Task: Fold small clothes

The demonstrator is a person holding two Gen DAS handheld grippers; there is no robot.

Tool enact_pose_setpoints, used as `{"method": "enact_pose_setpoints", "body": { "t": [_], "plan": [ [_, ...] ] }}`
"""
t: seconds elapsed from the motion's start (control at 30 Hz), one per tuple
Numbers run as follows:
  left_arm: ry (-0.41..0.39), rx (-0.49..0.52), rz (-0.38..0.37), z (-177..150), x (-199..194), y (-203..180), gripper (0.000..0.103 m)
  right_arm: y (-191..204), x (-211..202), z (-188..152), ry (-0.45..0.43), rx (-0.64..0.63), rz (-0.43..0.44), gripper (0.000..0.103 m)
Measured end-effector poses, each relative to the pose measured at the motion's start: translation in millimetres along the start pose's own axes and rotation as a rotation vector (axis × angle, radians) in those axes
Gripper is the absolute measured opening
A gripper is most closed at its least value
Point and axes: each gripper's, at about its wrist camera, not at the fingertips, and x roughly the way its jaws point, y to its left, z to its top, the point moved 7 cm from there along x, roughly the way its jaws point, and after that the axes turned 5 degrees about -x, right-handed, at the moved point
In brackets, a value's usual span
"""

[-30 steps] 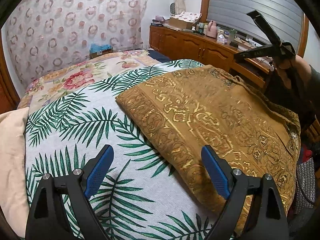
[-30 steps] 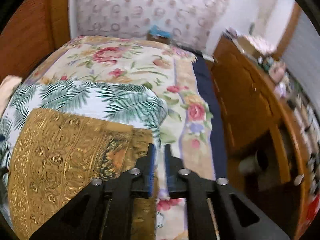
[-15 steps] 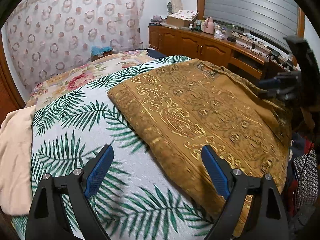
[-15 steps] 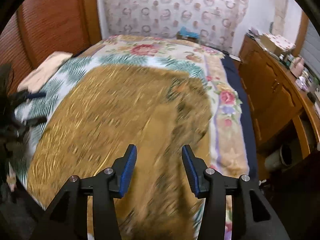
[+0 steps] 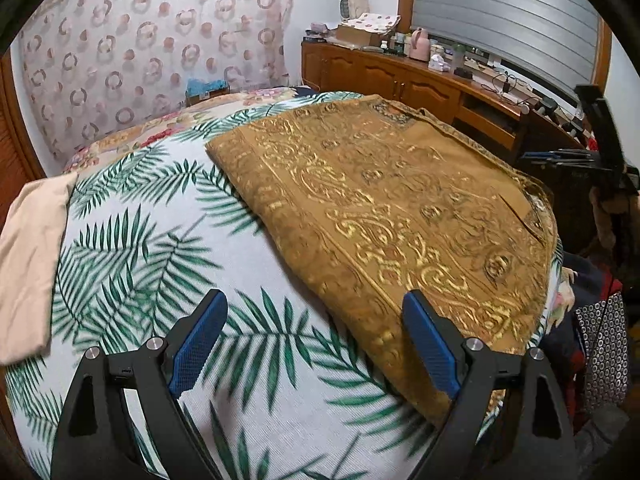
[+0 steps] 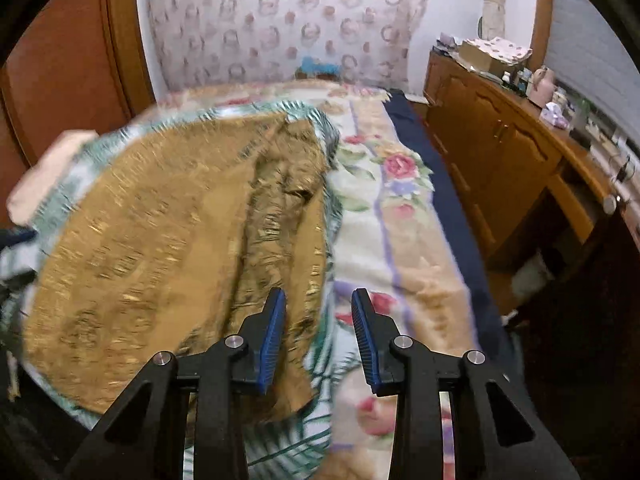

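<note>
Bed (image 5: 132, 248) carries a soft, light, likely slippery cloth (image 5: 392, 208); left gripper (image 5: 316, 340) wide, right gripper (image 6: 318, 336) half-spread, both empty; corners suit grasping.

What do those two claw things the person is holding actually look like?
Both look alike. The left gripper and the right gripper each have two matte black plastic fingers shaped like angular struts, with round silver bolts at the joints. The inner faces carry bright blue ribbed pads. No cables, labels or sleeves are visible.
</note>
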Motion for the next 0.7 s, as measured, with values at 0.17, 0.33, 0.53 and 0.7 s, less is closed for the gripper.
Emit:
{"method": "enact_pose_setpoints", "body": {
  "t": [0.17,0.33,0.53,0.7],
  "plan": [
    [0.007,-0.031,-0.036,-15.9,-6.8,-6.7,0.089,12.3,-10.7,-28.7,-0.029,-0.004,0.055,0.057],
    [0.046,-0.072,-0.127,-32.7,-5.5,-12.2,0.074,-1.9,-5.1,-46.8,0.012,0.032,0.095,0.061],
    [0.069,-0.085,-0.165,-43.2,-4.1,-23.3,0.055,-3.1,-7.4,-48.0,0.011,0.078,0.146,0.061],
    [0.064,-0.078,-0.171,-48.6,-6.9,-34.5,0.054,-0.7,-7.3,-46.8,0.026,0.070,0.149,0.061]
  ]
}}
